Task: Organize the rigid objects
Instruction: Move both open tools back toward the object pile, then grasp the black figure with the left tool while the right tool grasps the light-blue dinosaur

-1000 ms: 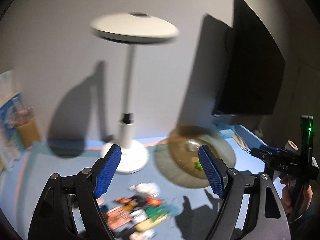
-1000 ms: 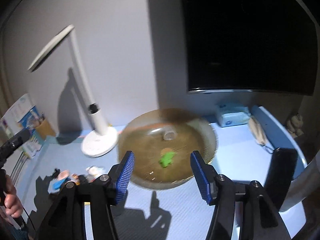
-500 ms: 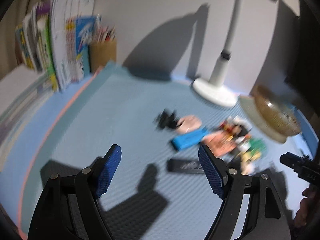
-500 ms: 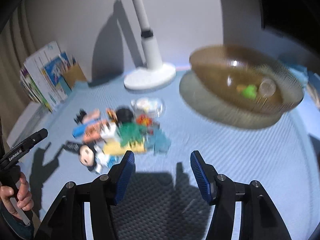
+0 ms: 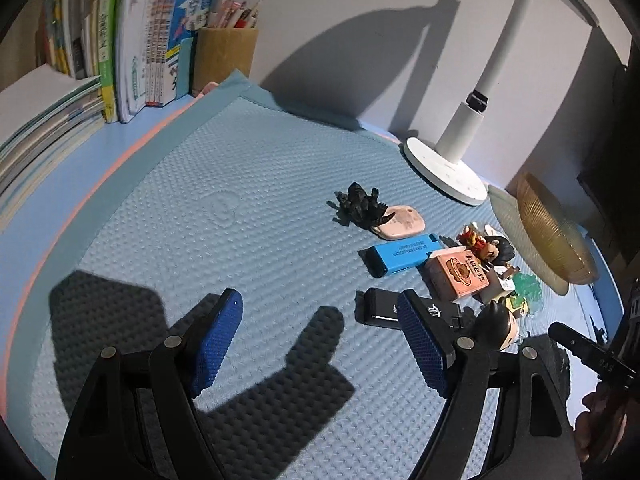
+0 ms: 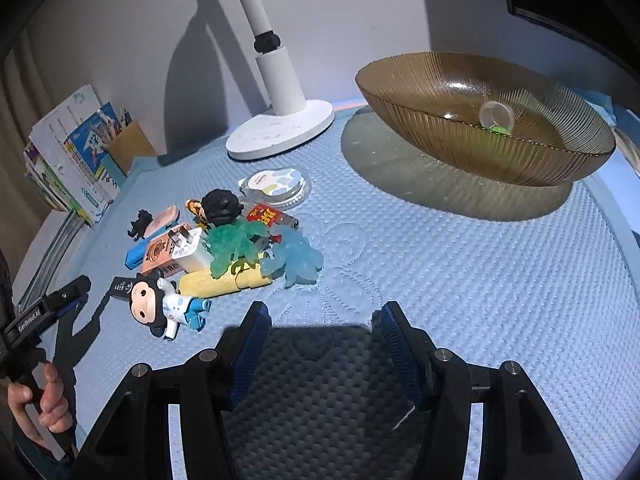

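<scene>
"GenRobot.AI" is printed in white on the black handheld device (image 6: 44, 314), left of the toy pile (image 6: 224, 248); other labels (books, pink box, blue stick) cannot be read.

Both views are sharp and free of motion blur, though fisheye bending curves the edges into dark vignetted corners. Hard light from above and behind throws crisp black shadows onto the blue mat (image 5: 240, 208) and the wall. A small glare glints inside the amber bowl (image 6: 520, 152).
</scene>
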{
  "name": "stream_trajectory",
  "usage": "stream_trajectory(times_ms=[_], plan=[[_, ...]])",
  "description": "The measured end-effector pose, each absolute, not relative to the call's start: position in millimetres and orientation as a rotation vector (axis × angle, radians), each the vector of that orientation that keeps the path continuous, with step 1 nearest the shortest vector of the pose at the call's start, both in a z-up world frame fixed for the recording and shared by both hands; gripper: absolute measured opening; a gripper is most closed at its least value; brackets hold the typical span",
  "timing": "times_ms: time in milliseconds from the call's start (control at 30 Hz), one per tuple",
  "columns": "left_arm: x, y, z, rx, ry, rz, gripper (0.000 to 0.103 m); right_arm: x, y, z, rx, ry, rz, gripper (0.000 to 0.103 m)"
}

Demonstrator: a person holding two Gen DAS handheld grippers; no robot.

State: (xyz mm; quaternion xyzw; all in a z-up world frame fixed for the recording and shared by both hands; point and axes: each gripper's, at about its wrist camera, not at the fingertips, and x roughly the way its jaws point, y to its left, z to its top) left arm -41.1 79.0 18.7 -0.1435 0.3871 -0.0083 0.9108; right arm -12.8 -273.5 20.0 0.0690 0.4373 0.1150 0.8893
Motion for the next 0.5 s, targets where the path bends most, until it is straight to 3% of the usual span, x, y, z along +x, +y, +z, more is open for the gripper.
stream_trajectory(times_ms=[200, 333, 500], plan=[[-2, 69, 52, -0.124, 0.803, -0.095, 0.078, 3, -262, 39, 0.073, 0.947, 0.282, 0.057], [36, 64, 32, -0.070, 0.872, -0.154, 0.077, 18, -256, 38, 0.007, 0.972, 0.293, 0.057], [62, 60, 10, -0.077, 0.926, -0.207, 0.068, 35, -250, 26, -0.031, 1.010, 0.335, 0.057]])
